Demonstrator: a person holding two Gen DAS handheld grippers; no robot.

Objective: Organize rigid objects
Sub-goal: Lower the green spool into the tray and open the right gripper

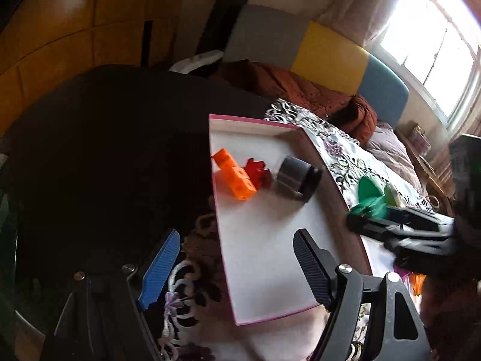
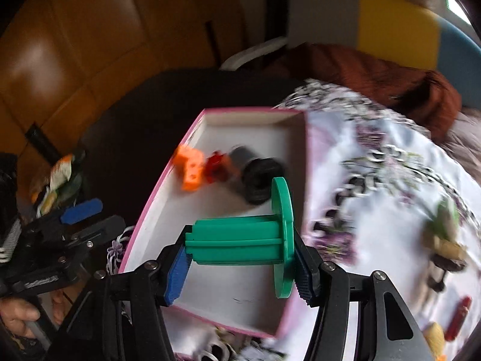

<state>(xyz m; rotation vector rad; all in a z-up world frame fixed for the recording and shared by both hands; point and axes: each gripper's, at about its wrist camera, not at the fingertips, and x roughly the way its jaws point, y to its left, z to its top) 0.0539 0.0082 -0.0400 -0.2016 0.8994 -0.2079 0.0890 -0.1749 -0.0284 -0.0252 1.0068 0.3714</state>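
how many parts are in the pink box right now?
3. The orange block by the left wall, the red gear beside it, and the dark grey cylinder right of that. The green spool is still held above the box, not inside.

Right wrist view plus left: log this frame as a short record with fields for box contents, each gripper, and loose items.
container: pink-edged white cardboard box on a floral cloth
inside box: orange plastic block with holes, red toothed plastic piece, grey-black plastic cylinder
right gripper: shut on green flanged plastic spool, over the box
left gripper: open, empty, at the box's near end
loose items: small objects on the cloth at right, too blurred to name
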